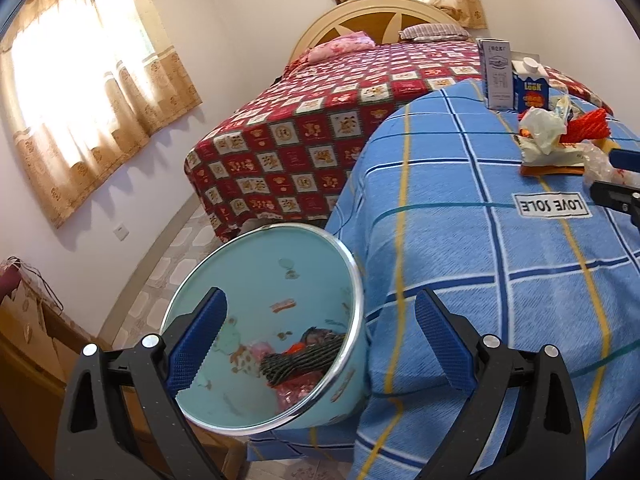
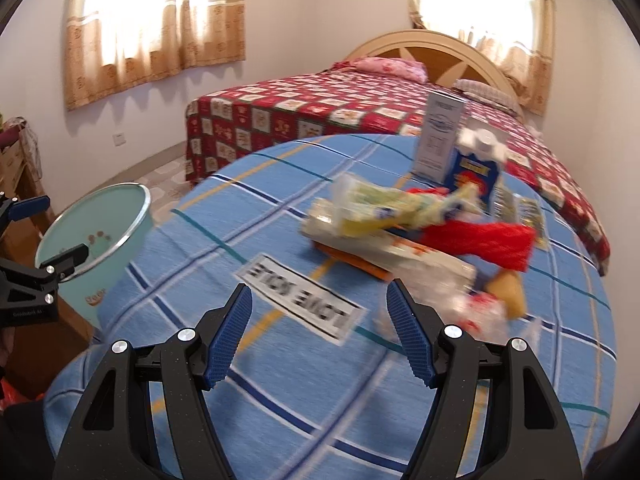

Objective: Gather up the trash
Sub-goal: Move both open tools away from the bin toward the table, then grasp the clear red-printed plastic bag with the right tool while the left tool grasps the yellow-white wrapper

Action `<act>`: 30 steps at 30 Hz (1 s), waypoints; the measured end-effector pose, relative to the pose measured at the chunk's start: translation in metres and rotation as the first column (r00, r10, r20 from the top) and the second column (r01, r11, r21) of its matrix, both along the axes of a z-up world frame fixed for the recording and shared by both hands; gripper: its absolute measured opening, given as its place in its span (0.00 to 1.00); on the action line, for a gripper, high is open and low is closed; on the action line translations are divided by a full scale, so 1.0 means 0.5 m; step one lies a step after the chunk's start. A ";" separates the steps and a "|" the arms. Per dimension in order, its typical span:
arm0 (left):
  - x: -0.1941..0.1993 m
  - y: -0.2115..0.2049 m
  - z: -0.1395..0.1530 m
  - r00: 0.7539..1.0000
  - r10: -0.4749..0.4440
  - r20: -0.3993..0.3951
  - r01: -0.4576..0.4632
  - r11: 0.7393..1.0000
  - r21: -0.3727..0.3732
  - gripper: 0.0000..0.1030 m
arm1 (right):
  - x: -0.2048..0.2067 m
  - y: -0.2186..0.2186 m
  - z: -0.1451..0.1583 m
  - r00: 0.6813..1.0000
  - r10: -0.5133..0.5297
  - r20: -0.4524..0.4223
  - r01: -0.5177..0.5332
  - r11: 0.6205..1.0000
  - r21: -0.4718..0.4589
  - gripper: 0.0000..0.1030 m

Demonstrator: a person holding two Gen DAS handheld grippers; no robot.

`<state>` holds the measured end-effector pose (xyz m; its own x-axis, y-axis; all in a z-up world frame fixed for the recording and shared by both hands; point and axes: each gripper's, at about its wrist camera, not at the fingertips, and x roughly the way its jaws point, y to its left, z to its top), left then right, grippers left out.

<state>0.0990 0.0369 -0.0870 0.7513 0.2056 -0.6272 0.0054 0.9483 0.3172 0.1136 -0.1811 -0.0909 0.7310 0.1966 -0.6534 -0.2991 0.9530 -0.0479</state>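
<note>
Left gripper [image 1: 320, 344] is hovering with fingers spread wide and empty, above the light-blue trash bin [image 1: 280, 304] standing just beside the left edge of the blue plaid table [image 1: 480, 260]. Right gripper [image 2: 320, 336] is also gaping wide, holding nothing, over the tablecloth's near part. Trash pile [image 2: 404, 236], probably wrappers and plastic bags given the blur, is lying toward the far right edge, by a blue carton [image 2: 476, 176] and grey box [image 2: 440, 136].

Patch on cloth: a white patch [image 1: 552, 204] sewn on the blue checked cloth [image 1: 440, 200] reads "LOVE", then a second word like "SOLE"; upside down in the left wrist view.
Carton: the blue carton [image 1: 530, 90] near the cloth's far edge reads "LOOK".
Tall box: print on the white box [image 1: 497, 76] beside the carton is too small to read.
</note>
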 end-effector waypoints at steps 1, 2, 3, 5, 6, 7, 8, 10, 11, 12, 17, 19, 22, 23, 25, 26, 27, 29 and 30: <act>0.003 -0.006 -0.001 1.000 -0.005 0.000 0.005 1.000 0.000 0.91 | -0.001 -0.011 -0.001 1.000 -0.011 -0.002 0.011 1.000 0.000 0.67; 0.007 -0.014 -0.002 1.000 -0.011 -0.002 0.011 1.000 -0.001 0.91 | -0.002 -0.024 -0.002 1.000 -0.026 -0.003 0.026 1.000 -0.002 0.67; 0.009 -0.018 -0.002 1.000 -0.013 -0.002 0.013 1.000 -0.004 0.91 | -0.003 -0.039 -0.004 0.999 -0.042 -0.006 0.042 0.999 -0.005 0.67; 0.015 -0.029 -0.002 1.000 -0.022 -0.003 0.022 1.000 -0.007 0.91 | -0.004 -0.061 -0.006 0.998 -0.065 -0.012 0.065 0.998 -0.003 0.67; 0.018 -0.034 -0.003 1.000 -0.026 -0.004 0.026 1.000 -0.008 0.91 | -0.005 -0.074 -0.007 0.997 -0.078 -0.013 0.078 0.997 -0.003 0.67; 0.021 -0.038 -0.003 1.000 -0.030 -0.005 0.030 0.999 -0.011 0.91 | -0.007 -0.082 -0.007 0.996 -0.086 -0.013 0.086 0.996 -0.003 0.67; 0.024 -0.044 -0.003 0.999 -0.034 -0.007 0.034 0.999 -0.014 0.91 | -0.009 -0.090 -0.008 0.995 -0.095 -0.012 0.095 0.996 -0.004 0.67; 0.028 -0.057 -0.003 0.999 -0.046 -0.006 0.046 0.999 -0.018 0.91 | -0.014 -0.108 -0.009 0.994 -0.111 -0.010 0.111 0.994 -0.005 0.67; 0.030 -0.062 -0.003 0.999 -0.050 -0.005 0.050 0.999 -0.018 0.91 | -0.015 -0.117 -0.009 0.993 -0.120 -0.011 0.120 0.993 -0.004 0.67; 0.035 -0.069 -0.004 0.998 -0.055 -0.007 0.055 0.998 -0.019 0.91 | -0.017 -0.129 -0.009 0.991 -0.132 -0.010 0.132 0.991 -0.003 0.67; 0.052 -0.095 -0.007 0.997 -0.072 -0.011 0.072 0.997 -0.030 0.91 | -0.017 -0.175 -0.012 0.981 -0.193 -0.015 0.193 0.981 -0.009 0.67; 0.059 -0.106 -0.010 0.997 -0.079 -0.013 0.078 0.996 -0.030 0.91 | -0.016 -0.194 -0.012 0.976 -0.218 -0.017 0.218 0.976 -0.007 0.67; 0.069 -0.115 -0.016 0.996 -0.081 -0.021 0.080 0.996 -0.033 0.91 | -0.010 -0.215 -0.012 0.968 -0.252 -0.020 0.252 0.968 -0.007 0.67; 0.073 -0.117 -0.017 0.996 -0.081 -0.022 0.081 0.996 -0.036 0.91 | -0.008 -0.219 -0.012 0.967 -0.255 -0.022 0.255 0.967 -0.005 0.67; 0.078 -0.121 -0.019 0.996 -0.080 -0.024 0.079 0.996 -0.032 0.91 | -0.001 -0.227 -0.011 0.963 -0.268 -0.025 0.268 0.963 -0.007 0.67; 0.077 -0.119 -0.019 0.996 -0.080 -0.025 0.079 0.996 -0.034 0.91 | 0.001 -0.229 -0.011 0.963 -0.269 -0.028 0.269 0.963 -0.005 0.67; 0.079 -0.119 -0.018 0.997 -0.079 -0.024 0.078 0.996 -0.036 0.91 | 0.003 -0.230 -0.010 0.963 -0.267 -0.030 0.267 0.964 -0.003 0.67; 0.084 -0.119 -0.017 0.997 -0.075 -0.025 0.074 0.996 -0.041 0.91 | 0.010 -0.228 -0.012 0.964 -0.263 -0.036 0.262 0.965 -0.013 0.67; 0.086 -0.120 -0.016 0.997 -0.075 -0.024 0.074 0.996 -0.043 0.91 | 0.018 -0.223 -0.015 0.965 -0.257 -0.051 0.256 0.966 -0.023 0.67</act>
